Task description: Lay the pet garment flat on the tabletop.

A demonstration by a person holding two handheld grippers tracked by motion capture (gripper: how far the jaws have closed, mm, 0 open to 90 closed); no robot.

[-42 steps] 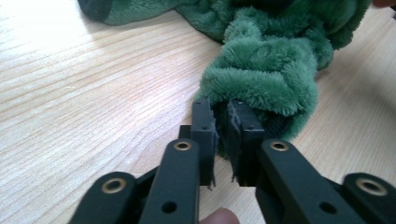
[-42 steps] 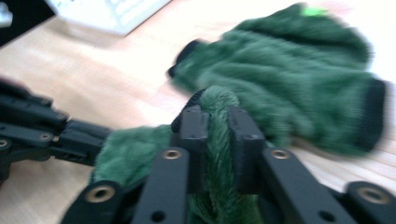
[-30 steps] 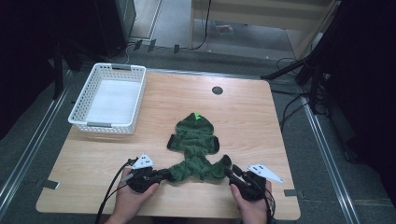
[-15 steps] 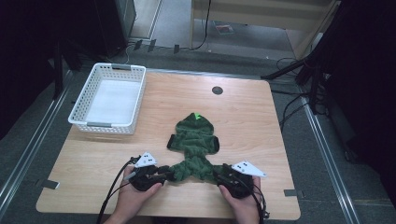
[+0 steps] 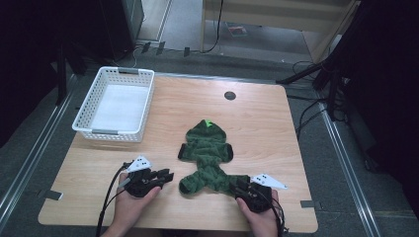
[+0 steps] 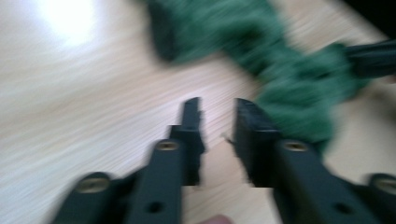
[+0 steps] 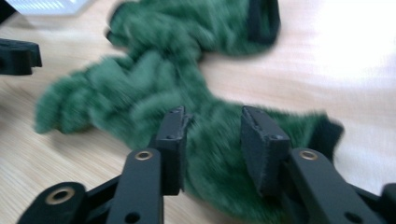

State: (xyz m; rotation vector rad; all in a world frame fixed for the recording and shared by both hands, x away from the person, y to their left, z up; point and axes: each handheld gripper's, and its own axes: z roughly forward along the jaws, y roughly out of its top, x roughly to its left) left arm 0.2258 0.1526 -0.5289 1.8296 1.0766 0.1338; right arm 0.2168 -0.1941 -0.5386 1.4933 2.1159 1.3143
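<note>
Lying flat on the wooden table (image 5: 276, 118), the green fleece garment (image 5: 207, 158) has its hood toward the far edge and its two lower ends toward the person. The white basket (image 5: 116, 103) stands well apart from the garment, at the far left. The right gripper (image 5: 239, 187) is at the garment's near right end; in the right gripper view its jaws are parted, with green fleece (image 7: 154, 93) lying between and under them. It is hard to see if the pads already press the cloth. The left gripper (image 5: 168, 175) is just beside the garment's near left end, over bare wood. The left gripper view is blurred; its jaws stand a little apart and hold nothing, with the garment (image 6: 299, 88) just beyond them.
</note>
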